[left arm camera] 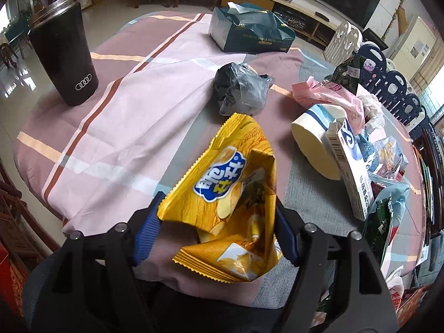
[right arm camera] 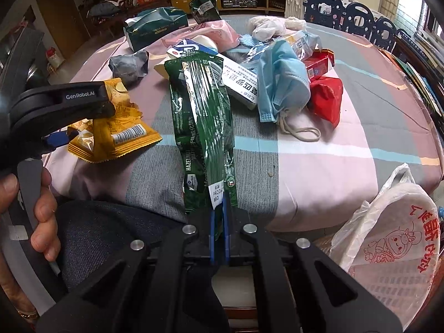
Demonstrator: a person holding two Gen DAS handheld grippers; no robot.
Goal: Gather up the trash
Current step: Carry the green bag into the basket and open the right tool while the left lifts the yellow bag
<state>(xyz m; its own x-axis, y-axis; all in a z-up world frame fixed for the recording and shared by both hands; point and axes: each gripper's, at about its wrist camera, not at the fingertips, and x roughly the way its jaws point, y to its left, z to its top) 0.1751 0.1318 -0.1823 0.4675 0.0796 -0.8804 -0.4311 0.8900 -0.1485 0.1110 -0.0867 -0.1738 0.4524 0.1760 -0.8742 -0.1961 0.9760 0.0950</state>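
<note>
Left gripper (left arm camera: 219, 222) has its blue ribbed pads on both sides of a crumpled yellow foil chip bag (left arm camera: 230, 194), jaws partly spread and pinching the bag at its two edges; bag sits at the near edge of the table, over the pink and grey striped tablecloth (left arm camera: 116, 127). In the right wrist view the same left gripper (right arm camera: 83, 116) comes in from the left, a hand (right arm camera: 41, 211) wrapped round its grey handle.

Right gripper (right arm camera: 219, 222) is pressed together on the bottom end of a long dark green foil wafer wrapper (right arm camera: 202, 127), which stands up and away from the jaws above the cloth.

Other trash on the table: grey crumpled plastic bag (left arm camera: 241, 88), white and blue cardboard box (left arm camera: 349, 172), light blue face mask (right arm camera: 283, 80), red crumpled wrapper (right arm camera: 327, 97), pink plastic packet (left arm camera: 327, 94). Dark green tissue pack (left arm camera: 249, 30) at the far side. Black tumbler with steel rim (left arm camera: 63, 52) far left, upright. White printed plastic bag (right arm camera: 388, 236) hangs off the near right edge of the table.
</note>
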